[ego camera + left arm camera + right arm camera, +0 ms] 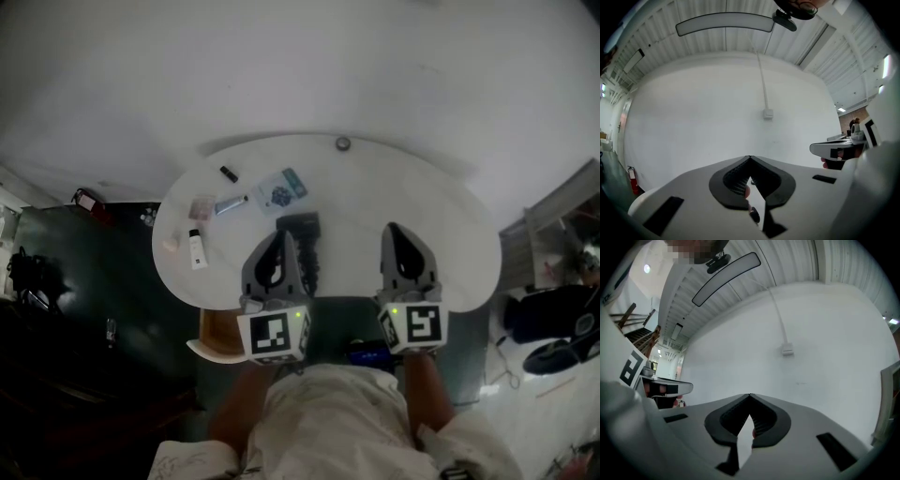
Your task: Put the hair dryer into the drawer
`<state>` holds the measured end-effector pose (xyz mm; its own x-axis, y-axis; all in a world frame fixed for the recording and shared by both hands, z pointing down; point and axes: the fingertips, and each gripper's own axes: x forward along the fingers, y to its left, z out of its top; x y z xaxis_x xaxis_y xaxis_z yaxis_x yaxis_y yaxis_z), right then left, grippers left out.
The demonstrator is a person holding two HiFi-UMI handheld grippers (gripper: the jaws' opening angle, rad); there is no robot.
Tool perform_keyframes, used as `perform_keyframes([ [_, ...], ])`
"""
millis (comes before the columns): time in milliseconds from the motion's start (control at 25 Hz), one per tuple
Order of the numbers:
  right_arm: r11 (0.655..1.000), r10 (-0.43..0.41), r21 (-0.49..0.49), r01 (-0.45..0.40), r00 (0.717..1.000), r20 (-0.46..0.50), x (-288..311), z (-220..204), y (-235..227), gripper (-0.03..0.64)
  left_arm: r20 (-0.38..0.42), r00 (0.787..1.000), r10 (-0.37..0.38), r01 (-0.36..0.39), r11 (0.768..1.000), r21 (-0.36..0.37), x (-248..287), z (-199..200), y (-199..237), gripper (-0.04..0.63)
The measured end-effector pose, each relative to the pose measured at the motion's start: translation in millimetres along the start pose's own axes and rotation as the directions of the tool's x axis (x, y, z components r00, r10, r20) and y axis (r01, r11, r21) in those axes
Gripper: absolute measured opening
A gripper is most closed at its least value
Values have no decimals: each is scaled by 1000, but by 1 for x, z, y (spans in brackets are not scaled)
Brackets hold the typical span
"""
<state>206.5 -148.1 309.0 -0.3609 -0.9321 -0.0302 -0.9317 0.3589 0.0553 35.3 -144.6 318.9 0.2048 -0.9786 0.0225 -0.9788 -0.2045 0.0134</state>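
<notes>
The dark hair dryer (304,230) lies on the white table (450,244), near its middle front. My left gripper (280,234) hovers level just left of the dryer and hides part of it. Its jaws are shut with nothing between them, and their tips meet in the left gripper view (750,157). My right gripper (395,228) is held level to the dryer's right, apart from it. It too is shut and empty, its tips meeting in the right gripper view (750,395). A tan compartment with a white rim (217,339), possibly the drawer, shows under the table's front left edge.
Small items lie on the table's left part: a white bottle (197,251), a pink packet (202,205), a silver tube (231,203), a blue-patterned packet (281,189) and a black stick (229,173). A dark cabinet (103,281) stands left. Both gripper views face a white wall.
</notes>
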Motion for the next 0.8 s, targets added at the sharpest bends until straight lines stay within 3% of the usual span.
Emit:
perform_keyframes([
  [560, 1000, -3, 3, 3, 1000, -22, -7, -12, -5, 3, -122, 992, 3, -1, 1000, 16, 14, -45, -5, 2],
  [800, 1000, -7, 15, 7, 999, -37, -11, -20, -2, 3, -207, 978, 1, -7, 1000, -26, 21, -79, -2, 5],
])
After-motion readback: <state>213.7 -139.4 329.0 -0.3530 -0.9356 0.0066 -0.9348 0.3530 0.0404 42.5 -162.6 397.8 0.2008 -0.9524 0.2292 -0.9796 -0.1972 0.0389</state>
